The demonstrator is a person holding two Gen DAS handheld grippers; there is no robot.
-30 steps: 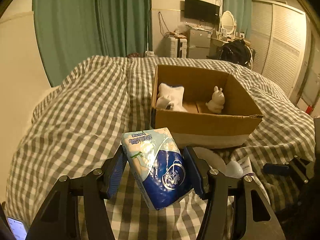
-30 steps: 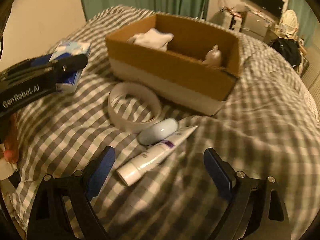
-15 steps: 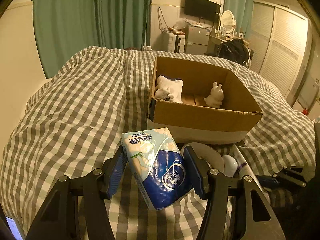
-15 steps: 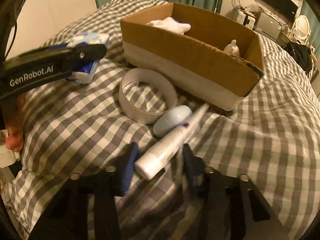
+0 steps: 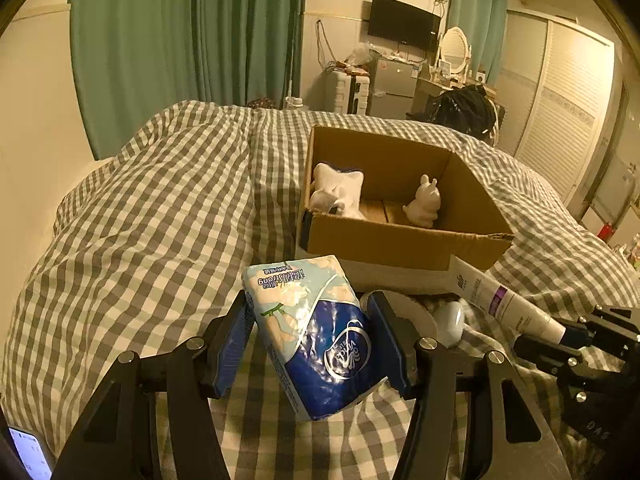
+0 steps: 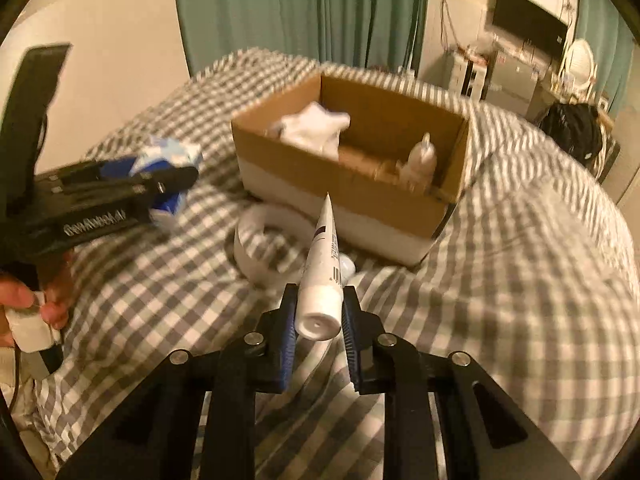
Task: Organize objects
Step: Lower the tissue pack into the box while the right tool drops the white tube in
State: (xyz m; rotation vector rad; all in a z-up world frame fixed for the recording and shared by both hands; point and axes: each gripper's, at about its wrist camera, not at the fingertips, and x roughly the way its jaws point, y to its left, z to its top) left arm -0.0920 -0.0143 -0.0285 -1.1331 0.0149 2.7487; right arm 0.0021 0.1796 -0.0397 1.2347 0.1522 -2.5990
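A bed (image 5: 168,216) under a grey-and-white checked cover carries everything here. An open cardboard box (image 5: 400,240) sits on the cover toward twelve o'clock of the left wrist view's centre, and at its near wall, toward five o'clock, a white ring-shaped band (image 6: 260,248) lies flat with a small pale rounded object (image 5: 450,320) just beside it. The cover is rumpled into soft ridges around the box, rising in a broad hump at nine o'clock.

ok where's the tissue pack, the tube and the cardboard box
tissue pack (image 5: 320,336): left wrist view, middle of its face
tube (image 6: 324,268): right wrist view, body above the cap
cardboard box (image 5: 400,242): left wrist view, near outer wall
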